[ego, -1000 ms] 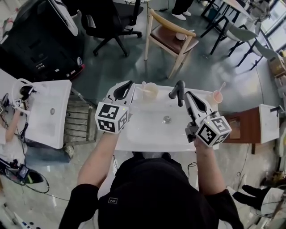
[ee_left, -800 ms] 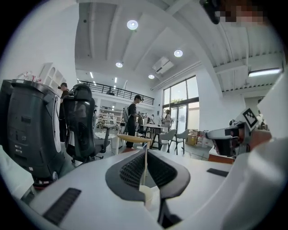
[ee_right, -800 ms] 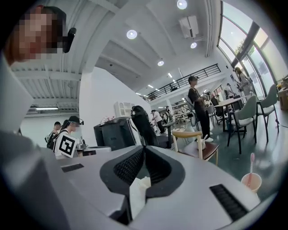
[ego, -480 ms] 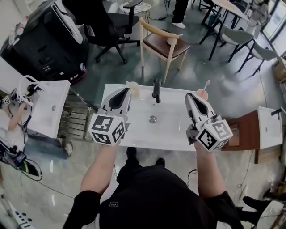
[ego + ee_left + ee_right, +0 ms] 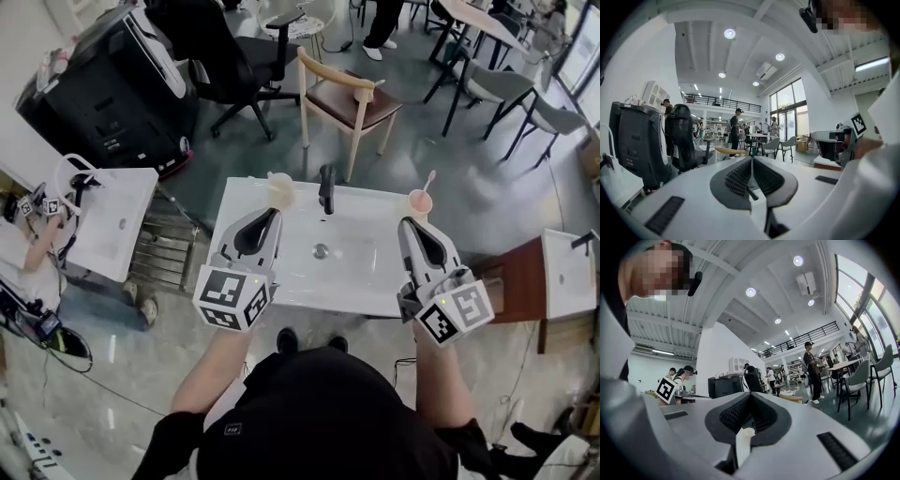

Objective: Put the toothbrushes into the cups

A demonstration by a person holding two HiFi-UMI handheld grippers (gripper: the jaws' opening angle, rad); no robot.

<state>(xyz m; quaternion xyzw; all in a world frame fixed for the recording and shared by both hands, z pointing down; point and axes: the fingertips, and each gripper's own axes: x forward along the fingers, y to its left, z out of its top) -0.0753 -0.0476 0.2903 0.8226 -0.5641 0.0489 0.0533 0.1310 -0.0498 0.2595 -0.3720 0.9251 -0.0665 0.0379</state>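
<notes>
Left jaws: my left gripper has its jaws pressed together, ribbed pads meeting in a line, with nothing between them.
Right jaws: my right gripper has its jaws closed too, pad against pad, and it holds nothing.
Where I hold them: both grippers are over the near part of the white sink, left one at its left side, right one at its right side, both pointing toward the far edge.
Left cup: a pale cup stands on the far left corner of the sink, just left of the black faucet. A pale bit shows at its rim, too small for me to name. My left gripper is apart from it, on the near side.
Right cup: a pink cup stands on the far right corner.
Toothbrush: a light toothbrush stands in the pink cup, leaning to the right, head up. My right gripper is near it but not touching.
Drain: the drain sits mid-basin, between my two grippers.
Beyond the sink: a wooden chair stands on the far side, and a second white sink stands off to the left.
</notes>
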